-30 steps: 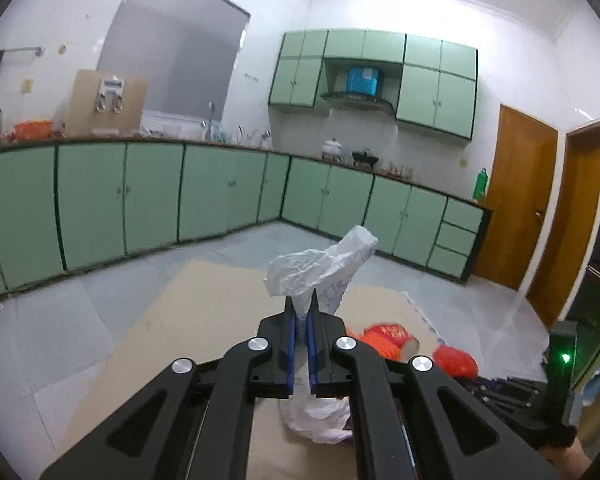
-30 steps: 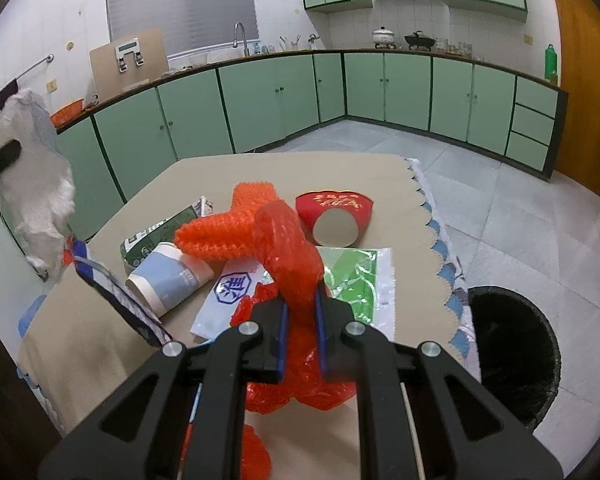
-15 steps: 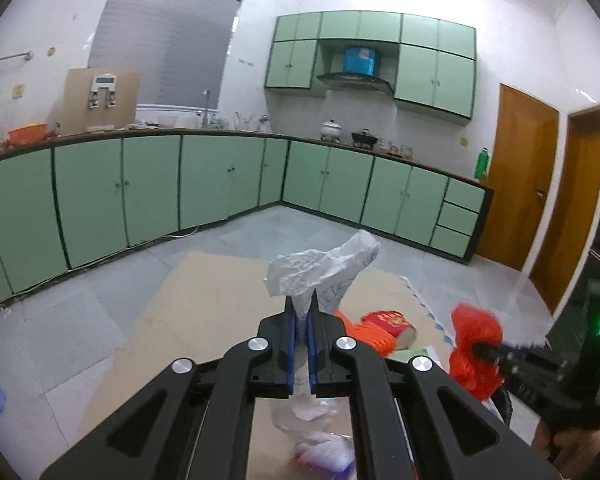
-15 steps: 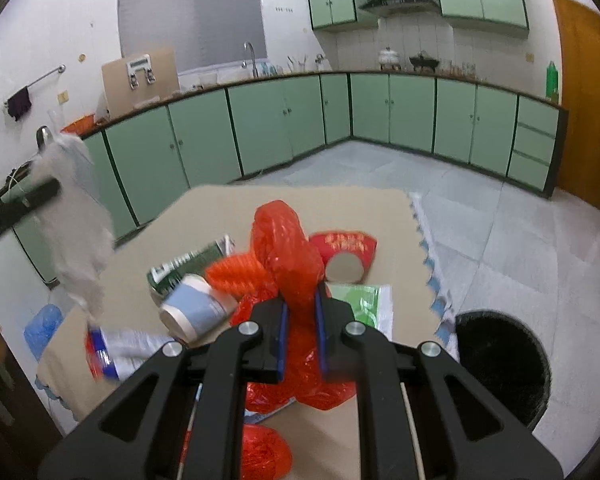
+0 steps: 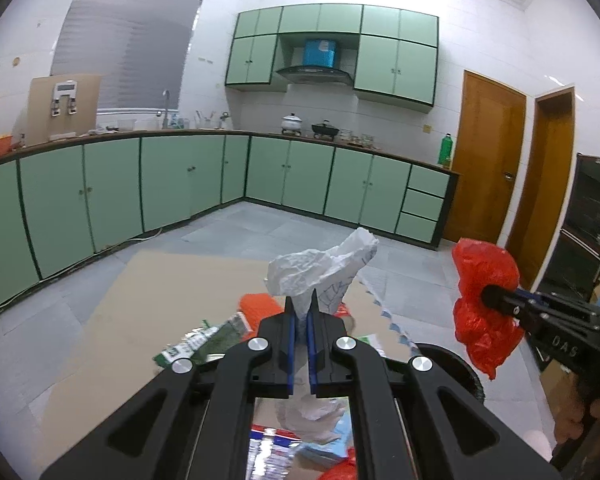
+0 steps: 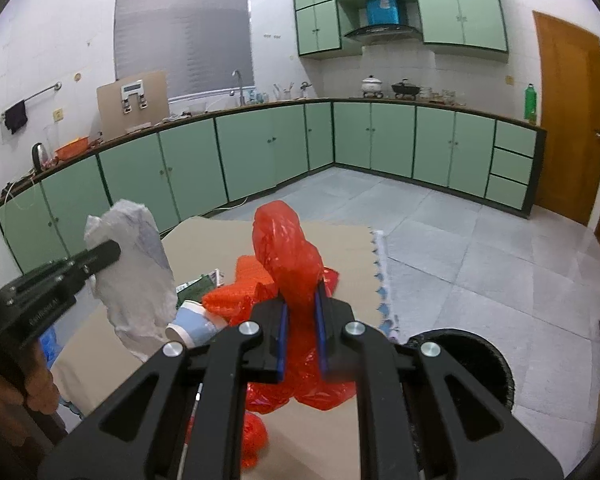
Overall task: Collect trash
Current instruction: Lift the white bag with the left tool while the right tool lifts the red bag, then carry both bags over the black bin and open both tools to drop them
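Observation:
My left gripper (image 5: 299, 312) is shut on a crumpled white plastic bag (image 5: 320, 272) and holds it in the air above the table; the bag also shows in the right wrist view (image 6: 134, 276). My right gripper (image 6: 300, 300) is shut on a red plastic bag (image 6: 288, 256), lifted above the table's right side; it also shows in the left wrist view (image 5: 482, 300). A black trash bin (image 6: 472, 360) stands on the floor to the right of the table.
On the beige table (image 5: 160, 292) lie an orange mesh piece (image 6: 244, 288), a paper cup (image 6: 192, 326), a green-and-white wrapper (image 5: 198, 344) and more red plastic (image 6: 252, 440). Green cabinets (image 5: 180, 184) line the walls.
Both grippers have risen with their bags. The right gripper with the red bag has moved up and right, toward the bin side. The table trash now sits lower in both views.

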The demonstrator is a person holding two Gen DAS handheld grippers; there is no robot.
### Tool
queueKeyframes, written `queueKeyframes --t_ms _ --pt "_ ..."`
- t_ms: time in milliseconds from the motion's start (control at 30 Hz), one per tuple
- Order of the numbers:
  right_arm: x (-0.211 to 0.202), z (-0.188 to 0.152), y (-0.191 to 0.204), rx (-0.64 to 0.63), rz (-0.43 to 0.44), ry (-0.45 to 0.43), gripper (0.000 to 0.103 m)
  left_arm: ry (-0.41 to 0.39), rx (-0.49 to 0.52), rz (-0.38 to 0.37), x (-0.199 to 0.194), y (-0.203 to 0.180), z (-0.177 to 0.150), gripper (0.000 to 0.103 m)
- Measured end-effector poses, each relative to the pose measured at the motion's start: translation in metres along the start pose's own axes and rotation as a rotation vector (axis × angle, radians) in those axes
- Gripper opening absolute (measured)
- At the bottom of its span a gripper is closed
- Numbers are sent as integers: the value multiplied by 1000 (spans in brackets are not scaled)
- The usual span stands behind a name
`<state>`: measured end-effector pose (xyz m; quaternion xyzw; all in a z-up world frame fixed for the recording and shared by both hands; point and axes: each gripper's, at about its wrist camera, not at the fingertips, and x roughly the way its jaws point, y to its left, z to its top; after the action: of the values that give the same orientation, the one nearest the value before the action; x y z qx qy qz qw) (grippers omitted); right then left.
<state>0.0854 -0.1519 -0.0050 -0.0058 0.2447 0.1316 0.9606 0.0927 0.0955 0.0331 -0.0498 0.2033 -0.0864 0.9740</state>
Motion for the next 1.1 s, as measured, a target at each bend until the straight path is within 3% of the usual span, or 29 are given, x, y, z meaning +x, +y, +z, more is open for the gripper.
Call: queueKeyframes --t_ms 267,567,800,1100 --pt "-23 -7 -37 31 -73 -26 10 20 37 -89 17 -48 -6 5" --pt "-29 -35 -112 107 -214 -1 10 95 99 -237 73 -130 -26 5" --pt "-9 -73 -188 196 -309 57 10 161 142 -334 133 -192 -42 5" --pt "46 -122 -275 289 -375 151 10 312 164 -422 211 -261 -77 5"
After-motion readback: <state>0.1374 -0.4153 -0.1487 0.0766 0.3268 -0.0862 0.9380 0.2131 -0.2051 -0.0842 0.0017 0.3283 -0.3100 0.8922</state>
